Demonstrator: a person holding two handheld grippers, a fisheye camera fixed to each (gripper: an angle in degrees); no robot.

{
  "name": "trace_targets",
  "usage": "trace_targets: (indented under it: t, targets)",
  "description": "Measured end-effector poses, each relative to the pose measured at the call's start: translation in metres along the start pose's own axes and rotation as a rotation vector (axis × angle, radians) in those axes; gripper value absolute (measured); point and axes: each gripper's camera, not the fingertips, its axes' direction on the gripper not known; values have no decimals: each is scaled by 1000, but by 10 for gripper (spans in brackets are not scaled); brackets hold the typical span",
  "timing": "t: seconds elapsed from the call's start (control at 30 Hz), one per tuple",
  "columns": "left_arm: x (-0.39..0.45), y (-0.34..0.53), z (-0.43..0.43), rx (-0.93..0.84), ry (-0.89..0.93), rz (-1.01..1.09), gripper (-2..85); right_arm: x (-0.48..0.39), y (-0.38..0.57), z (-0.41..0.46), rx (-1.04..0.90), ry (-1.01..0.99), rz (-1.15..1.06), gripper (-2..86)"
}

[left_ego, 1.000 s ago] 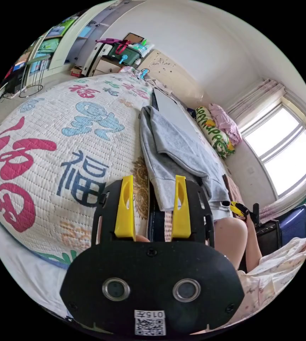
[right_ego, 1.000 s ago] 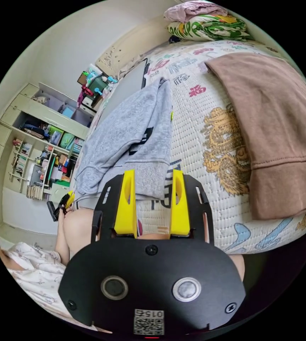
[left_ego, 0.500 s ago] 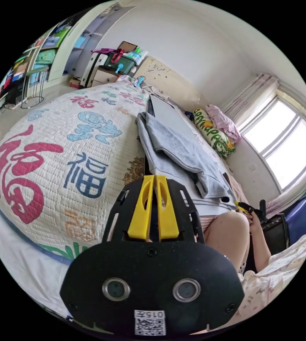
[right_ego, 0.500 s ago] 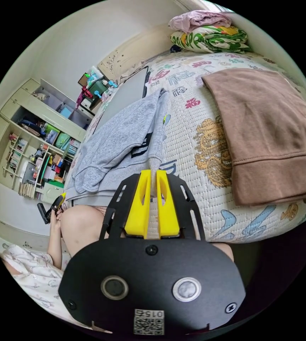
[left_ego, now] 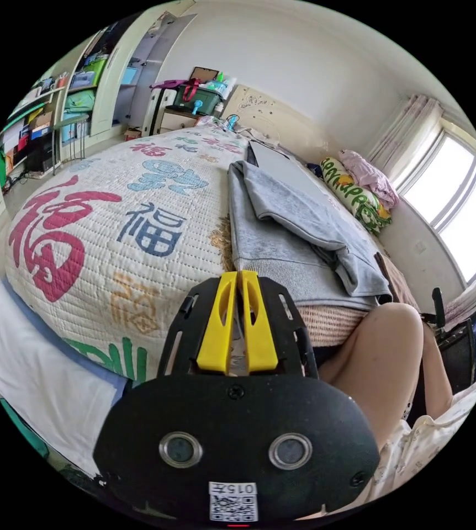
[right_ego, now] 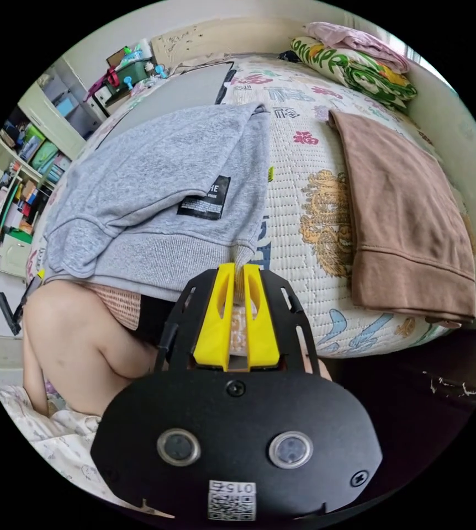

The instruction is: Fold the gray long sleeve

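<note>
Both grippers (left_ego: 238, 276) (right_ego: 239, 269) stayed clamped, gray long sleeve (right_ego: 160, 199) hem pinched

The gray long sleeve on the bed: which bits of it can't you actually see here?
- Hem corner of the gray long sleeve, right gripper view: tucked between the right claw's yellow jaws.
- Opposite hem corner, left gripper view: behind the shut left claw.
- Near edge, right gripper view: the person's knee covers it.
- Black patch lettering: too small.
</note>
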Motion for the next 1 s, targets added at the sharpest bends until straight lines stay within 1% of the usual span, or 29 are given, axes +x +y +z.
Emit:
trace_targets:
  t: [0.07, 0.17, 0.23, 0.37, 0.43, 0.53, 0.63, 0.8, 1.0]
  targets:
    - [10, -7, -1, -16, -12, 24, 1, 1, -10, 25, 16, 62, 4, 31]
    - [33, -23, -2, -64, -55, 77, 1, 13, -26, 53, 21, 91, 21, 33]
    - [47, -32, -4, -87, -83, 105, 1, 26, -35, 67, 27, 86, 33, 34]
    - [79, -48, -8, -119, -150, 137, 2, 76, -48, 97, 55, -17, 86, 37]
    - [96, -57, -8, -144, -190, 175, 2, 90, -54, 109, 55, -35, 87, 38]
    - [126, -71, -6, -184, -264, 269, 3, 91, -65, 131, 52, 20, 51, 37]
    - [136, -78, -6, -190, -279, 283, 4, 90, -75, 152, 44, 75, 21, 37]
    - [143, -93, -10, -189, -268, 250, 4, 109, -71, 177, 90, 63, 38, 38]
    - [156, -112, -6, -212, -290, 327, 7, 118, -79, 200, 73, 91, 10, 37]
